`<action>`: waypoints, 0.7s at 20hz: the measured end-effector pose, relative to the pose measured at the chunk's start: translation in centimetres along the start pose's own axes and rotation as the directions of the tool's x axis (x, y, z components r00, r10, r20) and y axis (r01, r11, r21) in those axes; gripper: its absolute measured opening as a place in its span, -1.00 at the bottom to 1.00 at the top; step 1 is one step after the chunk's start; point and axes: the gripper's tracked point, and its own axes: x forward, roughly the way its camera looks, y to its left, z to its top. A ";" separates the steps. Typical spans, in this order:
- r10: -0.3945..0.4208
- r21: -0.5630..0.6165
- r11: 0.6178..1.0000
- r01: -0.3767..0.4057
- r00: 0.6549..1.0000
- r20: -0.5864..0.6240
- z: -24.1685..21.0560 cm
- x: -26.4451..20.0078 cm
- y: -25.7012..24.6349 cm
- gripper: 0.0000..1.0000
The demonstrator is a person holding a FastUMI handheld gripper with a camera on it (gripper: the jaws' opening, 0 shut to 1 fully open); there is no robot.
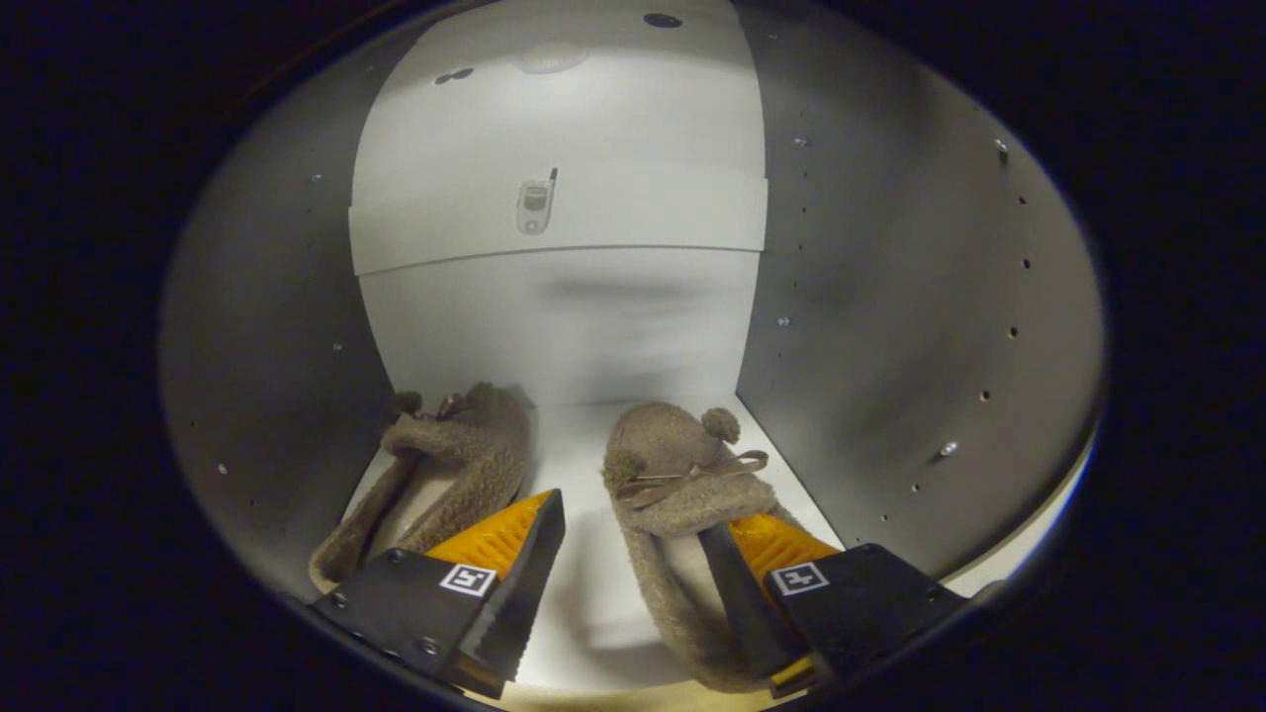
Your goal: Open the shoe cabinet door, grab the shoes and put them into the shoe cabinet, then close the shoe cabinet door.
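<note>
- The two fuzzy slippers are lying side by side on the white shelf floor (584,583) of the shoe cabinet, toes pointing toward the back panel (559,326): the left slipper (465,455) is sitting close to the left side wall (277,346), and the right slipper (682,475), with its pompoms and bow, is sitting nearer the right side wall (910,326).
- The gripper (633,569) is reaching inside the cabinet with its fingers spread wide and gripping nothing; a bare strip of shelf floor is showing between them.
- The left finger is overlapping the heel end of the left slipper, and the right finger is lying over the opening of the right slipper. Whether either finger is touching the fabric cannot be told.
- By the look of it, both shoes are placed and the step in hand is the withdrawal before closing the door.
- You are doing this step well if you are drawing the gripper straight back along the bare strip, keeping the fingers open and level so that neither tip is snagging the plush edge of a slipper and dragging it out.
- You are also keeping clear of both side walls, since the door needs an unobstructed opening.
</note>
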 end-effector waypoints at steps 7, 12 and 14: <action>0.015 0.022 1.000 -0.017 0.998 0.059 0.9 -5.3 0.1 0.71; 0.009 0.060 0.998 -0.018 0.988 0.155 2.3 -12.9 -0.4 0.72; 0.018 0.084 0.996 -0.034 0.981 0.194 2.3 -16.7 -0.3 0.72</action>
